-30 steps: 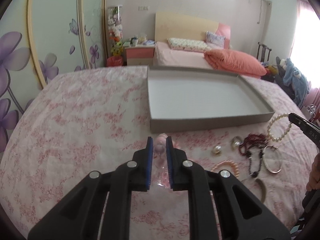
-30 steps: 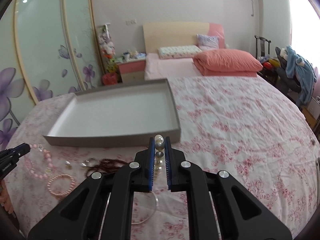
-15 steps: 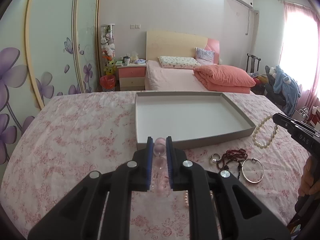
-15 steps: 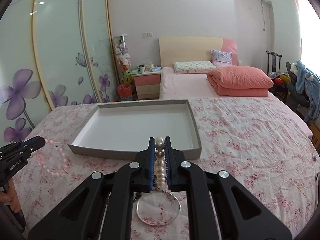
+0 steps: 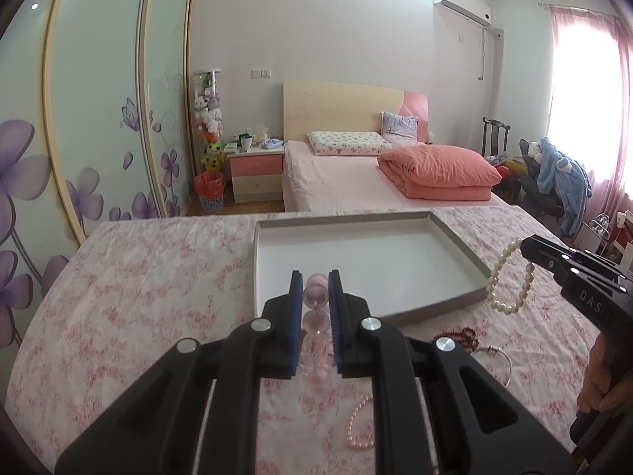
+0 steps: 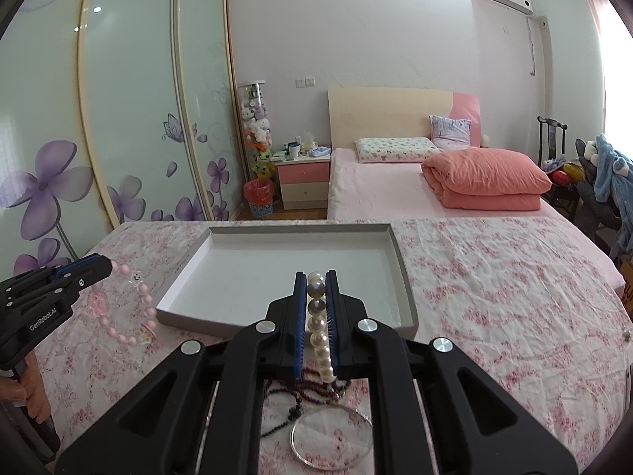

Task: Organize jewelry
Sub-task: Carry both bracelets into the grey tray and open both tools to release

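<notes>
Your left gripper (image 5: 312, 289) is clamping the pink bead bracelet (image 6: 126, 308); your right gripper (image 6: 315, 289) is pinching the pearl bracelet (image 5: 510, 277).

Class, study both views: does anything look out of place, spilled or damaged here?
Nothing looks damaged. The tray holds nothing, while a dark bead necklace, silver bangle and small pink bracelet lie loose on the floral sheet.
</notes>
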